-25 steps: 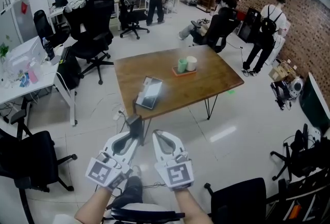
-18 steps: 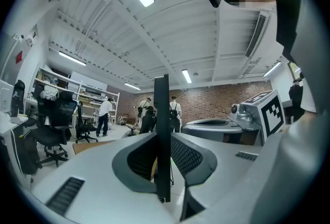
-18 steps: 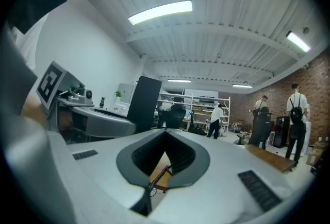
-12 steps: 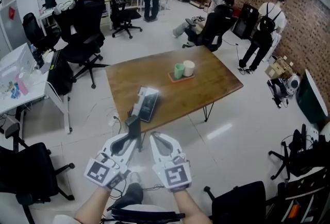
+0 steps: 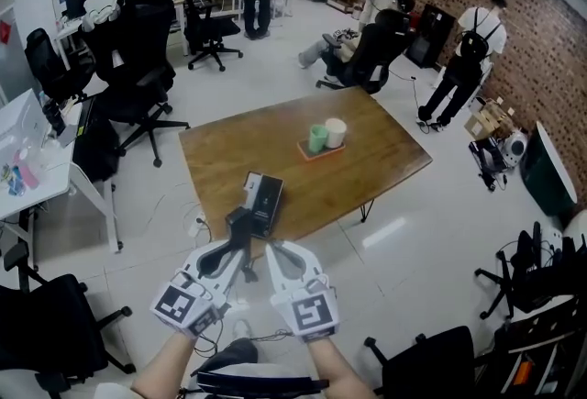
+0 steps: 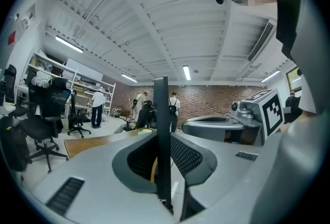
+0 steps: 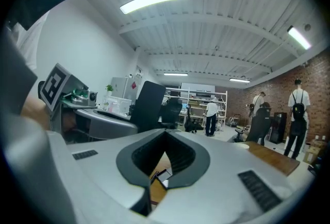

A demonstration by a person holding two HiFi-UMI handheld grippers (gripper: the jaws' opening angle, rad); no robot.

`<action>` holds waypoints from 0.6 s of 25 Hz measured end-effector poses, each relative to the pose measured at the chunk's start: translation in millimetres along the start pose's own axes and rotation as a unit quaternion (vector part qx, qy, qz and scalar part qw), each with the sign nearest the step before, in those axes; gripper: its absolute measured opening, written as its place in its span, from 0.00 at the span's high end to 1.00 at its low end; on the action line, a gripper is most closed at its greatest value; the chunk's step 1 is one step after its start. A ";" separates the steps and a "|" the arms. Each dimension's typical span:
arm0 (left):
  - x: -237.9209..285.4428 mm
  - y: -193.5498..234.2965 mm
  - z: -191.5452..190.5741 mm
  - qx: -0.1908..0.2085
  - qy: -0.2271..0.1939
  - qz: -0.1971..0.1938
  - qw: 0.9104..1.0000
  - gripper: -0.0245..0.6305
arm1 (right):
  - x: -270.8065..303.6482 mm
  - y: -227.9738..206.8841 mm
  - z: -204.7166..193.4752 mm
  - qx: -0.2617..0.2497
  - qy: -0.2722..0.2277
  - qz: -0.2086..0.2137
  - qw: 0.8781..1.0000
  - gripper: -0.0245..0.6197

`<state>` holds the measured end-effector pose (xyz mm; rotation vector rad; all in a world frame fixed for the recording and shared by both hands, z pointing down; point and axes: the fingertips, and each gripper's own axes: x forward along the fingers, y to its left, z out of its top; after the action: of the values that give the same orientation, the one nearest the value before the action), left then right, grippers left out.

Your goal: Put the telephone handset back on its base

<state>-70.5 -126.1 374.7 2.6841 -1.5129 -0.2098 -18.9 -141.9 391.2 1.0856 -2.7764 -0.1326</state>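
The black telephone base (image 5: pixel 263 198) lies near the front edge of the wooden table (image 5: pixel 367 159). My left gripper (image 5: pixel 243 252) is shut on the black handset (image 5: pixel 240 225), which sticks up past the jaws just short of the table edge. In the left gripper view the handset (image 6: pixel 161 130) shows edge-on as a thin dark upright bar between the pads. My right gripper (image 5: pixel 275 250) hangs close beside the left one, shut, with nothing in it. In its own view the right gripper (image 7: pixel 165 135) has its tips touching, and the table top shows through the gap behind them.
A tray with a green cup and a white cup (image 5: pixel 326 136) stands mid-table. Black office chairs (image 5: pixel 138 67) and a white desk (image 5: pixel 37 149) are at the left, another chair (image 5: pixel 431 365) at the lower right. Several people stand or sit beyond the table.
The table and the base have come nearer to both grippers as I step forward. The left gripper still holds the handset; the right one stays shut.
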 end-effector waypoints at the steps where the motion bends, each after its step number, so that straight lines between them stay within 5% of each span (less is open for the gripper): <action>1: 2.7 5.1 -3.0 -0.004 0.004 -0.005 1.000 0.85 | 5.0 -0.6 0.2 0.009 0.001 -0.003 1.000 0.95; 15: 43.1 55.9 -31.4 -0.045 0.024 -0.040 0.998 0.86 | 61.4 -22.9 -25.5 0.041 0.026 -0.028 0.998 0.95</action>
<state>-91.3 -192.6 408.1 2.6615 -1.3499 -0.2105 -43.7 -201.1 420.1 1.1684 -2.7291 0.0038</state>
